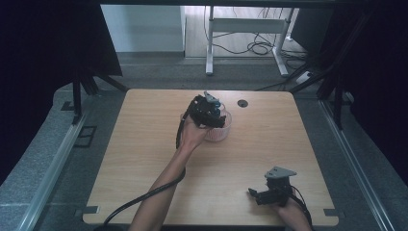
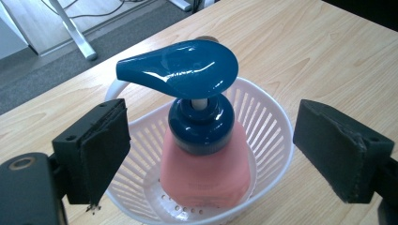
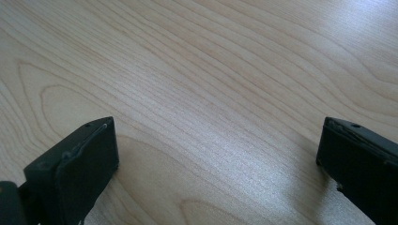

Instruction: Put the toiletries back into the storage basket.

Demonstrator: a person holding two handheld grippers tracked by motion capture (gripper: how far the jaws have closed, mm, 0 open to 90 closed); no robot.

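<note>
A pink soap bottle (image 2: 202, 173) with a dark blue pump head (image 2: 180, 63) stands upright inside a white slotted basket (image 2: 274, 126). In the high view the basket (image 1: 220, 133) sits at the table's far middle, mostly covered by my left gripper (image 1: 208, 111). That left gripper (image 2: 211, 152) is open, its jaws spread to either side of the bottle and clear of it. My right gripper (image 1: 260, 195) rests near the table's front right edge, held by a hand. Its jaws (image 3: 213, 161) stand wide open over bare wood, with nothing between them.
The wooden table (image 1: 144, 144) has a round cable hole (image 1: 242, 103) just right of the basket. Beyond the far edge lie grey floor, a white desk frame (image 1: 245, 29) and loose cables. Dark curtains flank both sides.
</note>
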